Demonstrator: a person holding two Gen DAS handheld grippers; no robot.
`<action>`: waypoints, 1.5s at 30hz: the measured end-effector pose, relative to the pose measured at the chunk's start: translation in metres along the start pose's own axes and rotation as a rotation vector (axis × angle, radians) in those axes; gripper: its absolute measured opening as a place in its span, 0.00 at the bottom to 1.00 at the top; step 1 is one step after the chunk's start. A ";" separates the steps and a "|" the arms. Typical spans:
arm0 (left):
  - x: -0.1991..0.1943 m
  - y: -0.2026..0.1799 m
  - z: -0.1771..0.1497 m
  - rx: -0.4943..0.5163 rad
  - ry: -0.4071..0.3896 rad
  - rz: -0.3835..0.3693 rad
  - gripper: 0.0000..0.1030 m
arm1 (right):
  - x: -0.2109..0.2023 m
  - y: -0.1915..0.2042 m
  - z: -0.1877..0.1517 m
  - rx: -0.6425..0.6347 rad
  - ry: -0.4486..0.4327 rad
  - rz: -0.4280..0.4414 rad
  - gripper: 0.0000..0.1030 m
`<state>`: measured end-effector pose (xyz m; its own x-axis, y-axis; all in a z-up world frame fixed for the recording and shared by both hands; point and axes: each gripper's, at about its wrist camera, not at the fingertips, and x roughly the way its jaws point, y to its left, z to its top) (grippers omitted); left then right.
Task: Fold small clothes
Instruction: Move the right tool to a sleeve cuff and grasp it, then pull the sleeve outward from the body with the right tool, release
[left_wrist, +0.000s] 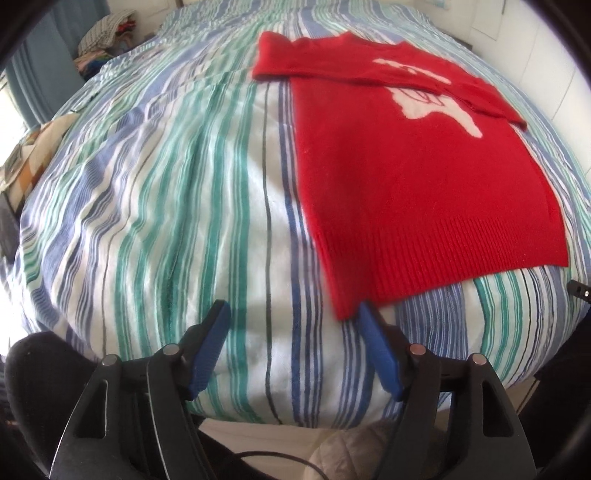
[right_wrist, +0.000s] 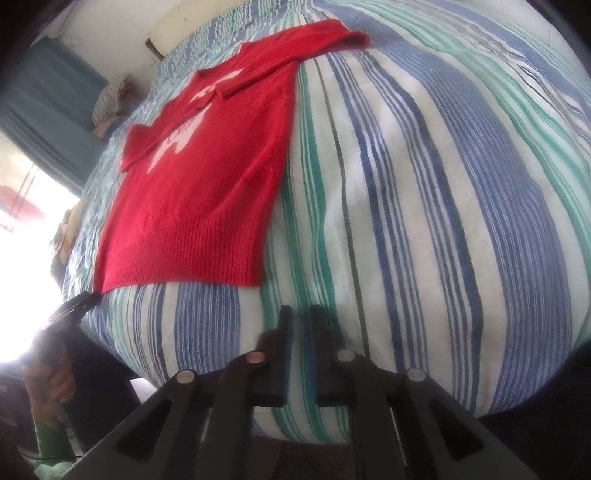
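Two blue-padded fingers of the left gripper (left_wrist: 293, 314) stand wide apart at six o'clock in the left wrist view, with nothing between them; the right-hand pad lies just beside the near corner of the red knitted sweater with a white motif (left_wrist: 417, 177), and whether it touches the knit cannot be told. That sweater lies flat on the blue, green and white striped bedcover (left_wrist: 166, 206), filling the space from one to four o'clock, its ribbed hem nearest and both sleeves folded across the chest. A heap of folded clothes (left_wrist: 107, 35) sits at eleven o'clock.

From the right wrist view, the right gripper (right_wrist: 300, 314) at six o'clock has its jaws almost together and grips nothing, over bare striped cover. The sweater lies at ten o'clock, apart from it. At eight o'clock a hand (right_wrist: 55, 380) holds the other gripper near the hem's corner.
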<state>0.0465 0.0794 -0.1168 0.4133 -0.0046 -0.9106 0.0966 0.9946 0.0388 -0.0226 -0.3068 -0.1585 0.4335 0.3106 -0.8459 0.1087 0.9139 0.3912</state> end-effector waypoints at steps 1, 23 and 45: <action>-0.005 0.003 -0.001 -0.008 -0.006 0.004 0.71 | -0.004 -0.002 -0.001 -0.010 0.008 -0.026 0.09; 0.010 0.100 0.013 -0.474 -0.260 0.050 0.82 | 0.062 0.130 0.187 -0.859 -0.173 -0.231 0.80; 0.025 0.092 0.020 -0.470 -0.246 0.091 0.85 | -0.109 -0.241 0.198 0.381 -0.476 -0.239 0.07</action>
<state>0.0835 0.1687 -0.1274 0.6066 0.1154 -0.7866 -0.3415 0.9313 -0.1267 0.0811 -0.6127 -0.0888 0.6976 -0.1190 -0.7065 0.5222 0.7596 0.3877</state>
